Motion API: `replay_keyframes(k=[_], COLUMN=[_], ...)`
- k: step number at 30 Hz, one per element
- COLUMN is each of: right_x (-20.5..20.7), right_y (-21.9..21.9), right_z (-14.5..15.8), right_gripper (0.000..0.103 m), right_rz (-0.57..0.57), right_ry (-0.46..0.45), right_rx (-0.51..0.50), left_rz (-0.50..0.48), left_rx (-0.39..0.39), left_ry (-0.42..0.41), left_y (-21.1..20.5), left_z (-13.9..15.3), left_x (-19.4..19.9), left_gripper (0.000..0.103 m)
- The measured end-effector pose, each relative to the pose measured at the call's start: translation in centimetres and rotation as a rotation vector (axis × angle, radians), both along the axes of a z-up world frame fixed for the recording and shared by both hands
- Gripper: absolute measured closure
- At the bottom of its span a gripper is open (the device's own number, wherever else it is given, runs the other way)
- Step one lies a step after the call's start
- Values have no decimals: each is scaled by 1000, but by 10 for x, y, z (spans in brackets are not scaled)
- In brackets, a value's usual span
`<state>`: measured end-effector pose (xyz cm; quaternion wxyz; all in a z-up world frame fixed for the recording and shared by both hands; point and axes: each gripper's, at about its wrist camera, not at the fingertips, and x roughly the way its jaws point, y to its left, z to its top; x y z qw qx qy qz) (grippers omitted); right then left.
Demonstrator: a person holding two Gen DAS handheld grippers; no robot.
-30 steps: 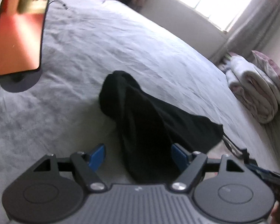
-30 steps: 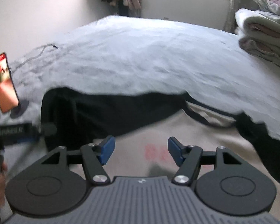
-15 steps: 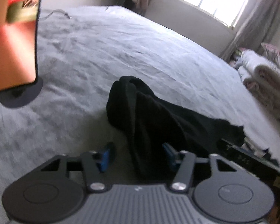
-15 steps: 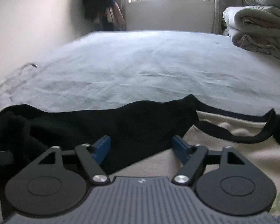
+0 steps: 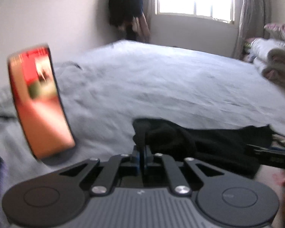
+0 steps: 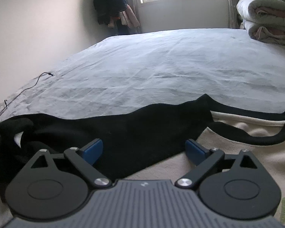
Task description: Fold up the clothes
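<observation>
One left hand-held gripper (image 5: 142, 158) pinches black garment (image 5: 199, 142); right hand-held gripper (image 6: 144, 150) opening w/ garment between.

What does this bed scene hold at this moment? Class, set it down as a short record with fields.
surface: grey bed sheet
garment: black and cream garment spread on the sheet near both grippers
left gripper: jaws shut on the garment's black edge
right gripper: jaws opening, low over the garment, gripping nothing
phone: propped upright at the left, screen lit
bedding: folded quilts stacked at the far right
</observation>
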<state>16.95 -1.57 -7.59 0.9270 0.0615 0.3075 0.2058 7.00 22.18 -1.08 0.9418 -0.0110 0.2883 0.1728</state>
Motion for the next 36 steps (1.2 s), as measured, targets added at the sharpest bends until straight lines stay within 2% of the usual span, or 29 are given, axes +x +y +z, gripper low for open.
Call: replay_keyframes(k=[5,11,21,26,29,32,34,35,36], right_x=[0,1,1,1,1,1,1,1,1], right_y=[0,0,-1,-2,-2,-3,-3,-3,-3], right_z=[0,0,-1,-1,-1,-1,-1,-1,-1], right_gripper=[7,6,5,5,5,5,4,4,4], right_rz=[2,3,4,6,7,8,7,7,7], right_ry=[1,-1,-2,-1,-1,-1,-1,-1,-1], right_rx=[2,-2,4,11,13,15,17,17,17], left_rz=[27,53,70,106,146,188,190,179,166], left_rx=[184,327,439,415,449,498,487,474,461], left_ry=[44,137,267,368,459,540,538,520,501], left_y=[10,27,30,45,56,64,63,59,54], left_z=[27,48,51,35,17,4,4,6,8], left_x=[26,62,115,145,160,169,167,165,165], left_gripper=[99,99,99,99,99,93,88,82,70])
